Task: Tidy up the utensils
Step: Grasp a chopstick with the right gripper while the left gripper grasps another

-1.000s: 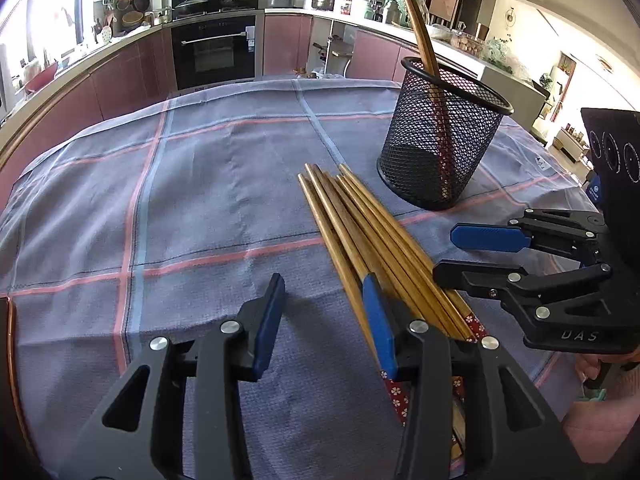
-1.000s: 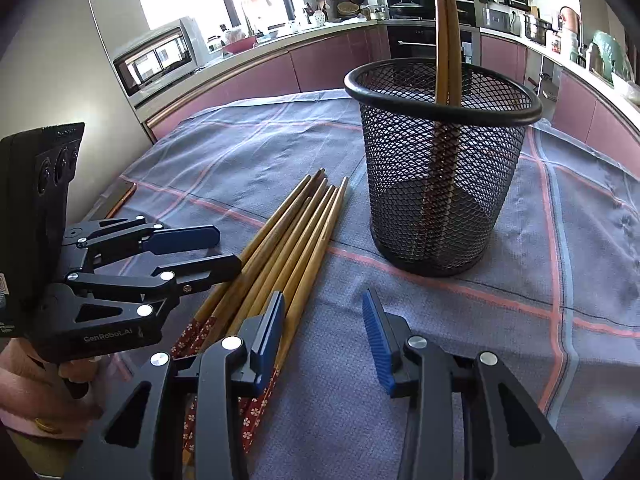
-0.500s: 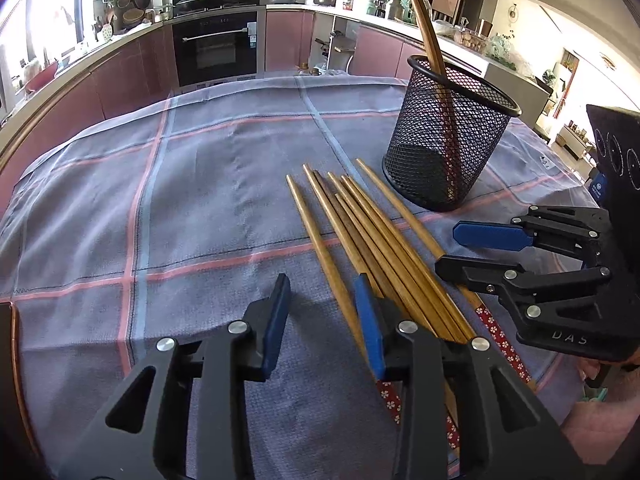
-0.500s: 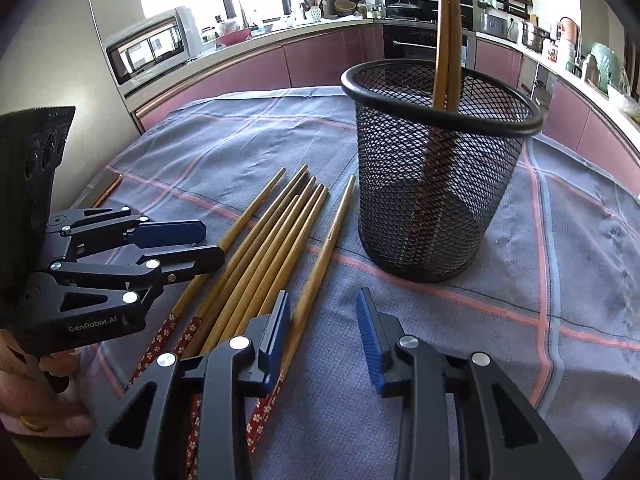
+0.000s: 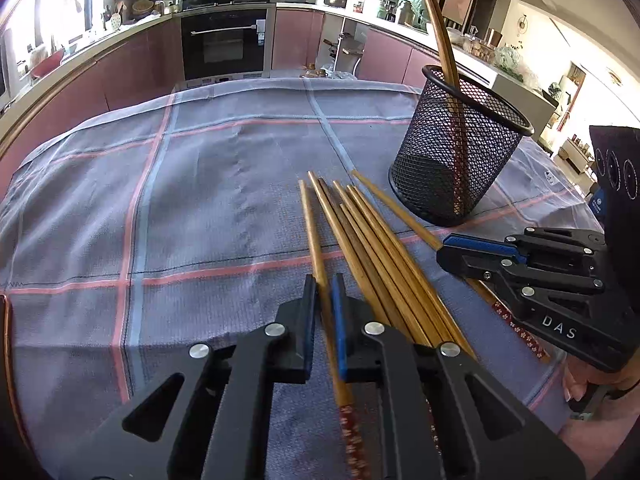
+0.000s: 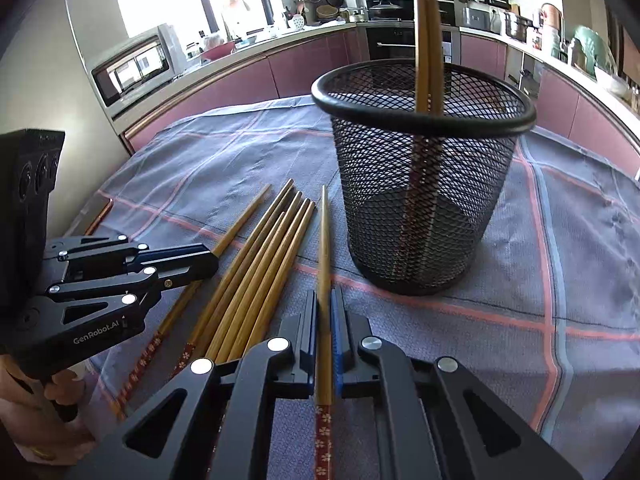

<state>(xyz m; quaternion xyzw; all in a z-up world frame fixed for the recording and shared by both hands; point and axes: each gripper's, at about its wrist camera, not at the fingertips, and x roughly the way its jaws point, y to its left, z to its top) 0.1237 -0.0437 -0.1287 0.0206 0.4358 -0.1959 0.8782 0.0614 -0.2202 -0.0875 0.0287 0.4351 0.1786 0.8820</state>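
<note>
Checked cloth (image 5: 200,200); each tool pinches one bamboo chopstick.

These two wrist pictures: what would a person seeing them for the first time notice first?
Each gripper is shut on one chopstick: the left gripper on the leftmost chopstick, the right gripper on the rightmost chopstick. Beyond the loose chopsticks on the checked cloth stands a black mesh cup holding two chopsticks.

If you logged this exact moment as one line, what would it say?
left gripper: shut on leftmost chopstick | right gripper: shut on rightmost chopstick | mesh cup: two chopsticks inside
</note>
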